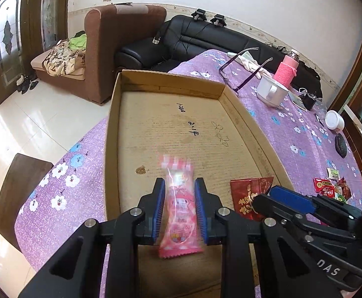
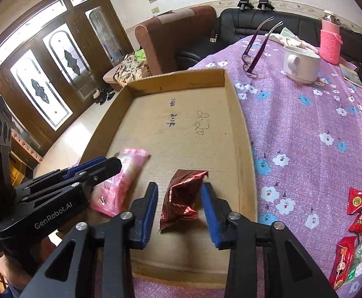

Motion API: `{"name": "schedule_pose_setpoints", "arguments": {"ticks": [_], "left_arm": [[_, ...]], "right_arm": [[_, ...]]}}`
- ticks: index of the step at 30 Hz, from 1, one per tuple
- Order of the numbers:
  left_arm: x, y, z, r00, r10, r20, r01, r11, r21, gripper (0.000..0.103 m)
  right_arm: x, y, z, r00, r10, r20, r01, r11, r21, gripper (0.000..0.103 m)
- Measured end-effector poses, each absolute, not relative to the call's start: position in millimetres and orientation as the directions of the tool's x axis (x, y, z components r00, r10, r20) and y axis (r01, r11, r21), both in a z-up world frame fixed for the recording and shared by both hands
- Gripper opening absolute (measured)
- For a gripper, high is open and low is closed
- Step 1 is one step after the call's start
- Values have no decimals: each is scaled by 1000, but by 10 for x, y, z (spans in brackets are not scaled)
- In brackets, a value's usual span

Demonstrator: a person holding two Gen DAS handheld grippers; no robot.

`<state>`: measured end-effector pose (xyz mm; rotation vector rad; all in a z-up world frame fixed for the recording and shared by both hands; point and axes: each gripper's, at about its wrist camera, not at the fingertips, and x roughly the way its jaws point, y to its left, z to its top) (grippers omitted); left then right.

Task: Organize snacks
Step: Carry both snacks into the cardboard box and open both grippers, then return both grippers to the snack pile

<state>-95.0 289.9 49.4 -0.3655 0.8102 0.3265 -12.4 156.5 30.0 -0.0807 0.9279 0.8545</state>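
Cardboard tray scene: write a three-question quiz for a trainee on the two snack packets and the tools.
1. True or false: the pink packet sits pinched between the pads of the left tool.
2. Which packet lies between the open jaws of the right tool? A) a green one B) the dark red foil packet C) a blue one
3. Fill in: the remaining snacks lie on the purple flowered tablecloth, outside the cardboard ____.

Key: 1 true; 2 B; 3 tray.
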Motion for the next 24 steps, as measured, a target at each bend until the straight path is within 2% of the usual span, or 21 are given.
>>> {"name": "schedule_pose_setpoints", "arguments": {"ticks": [7, 12, 24], "left_arm": [[-969, 2838, 550, 655, 139, -743, -409, 891, -194, 30], [-978, 2765, 609, 664, 132, -736, -397, 897, -197, 33], [-877, 2348, 708, 683, 86, -725, -304, 937, -174, 33]], "right_arm": [[-126, 1306, 398, 312, 639, -703, -656, 680, 327, 44], [-95, 1048, 452, 321, 655, -684, -620, 691, 370, 54], [-44, 212, 653, 412, 657, -632, -555, 731, 397, 55]]}}
